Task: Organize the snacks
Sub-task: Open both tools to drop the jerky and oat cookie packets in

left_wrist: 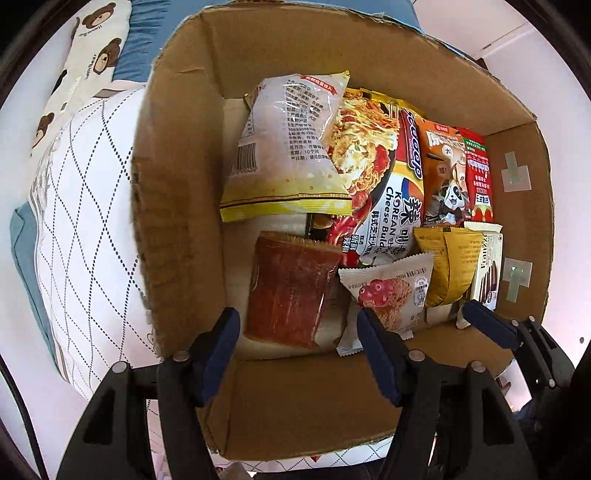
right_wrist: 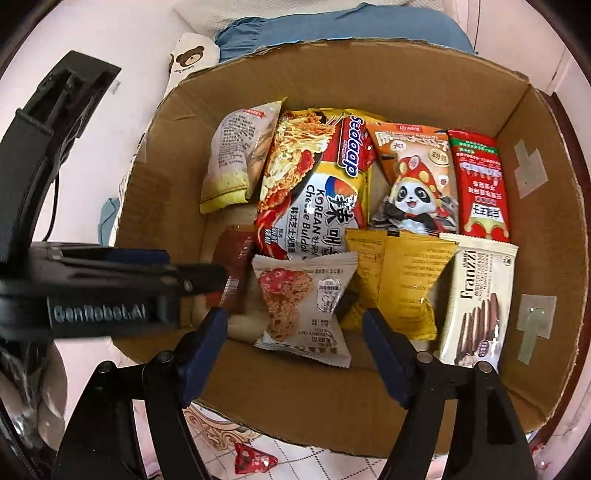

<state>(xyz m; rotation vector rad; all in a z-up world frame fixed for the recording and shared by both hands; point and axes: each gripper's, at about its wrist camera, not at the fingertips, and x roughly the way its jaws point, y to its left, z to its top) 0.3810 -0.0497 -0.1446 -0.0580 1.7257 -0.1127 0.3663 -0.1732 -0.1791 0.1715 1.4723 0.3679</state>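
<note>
A cardboard box holds several snack packs. A brown-red pack stands at the near left, between my left gripper's open fingers. A white cranberry oat pack lies between my right gripper's open, empty fingers. Behind are a Korean cheese noodle pack, a yellow-white pack, a panda pack, a red pack, gold packs and a Franzzi wafer pack. My left gripper also shows in the right wrist view, at the brown-red pack.
The box sits on a bed with a diamond-patterned quilt, a bear-print pillow and blue bedding. Tape patches are on the box's right wall. The box walls rise on all sides.
</note>
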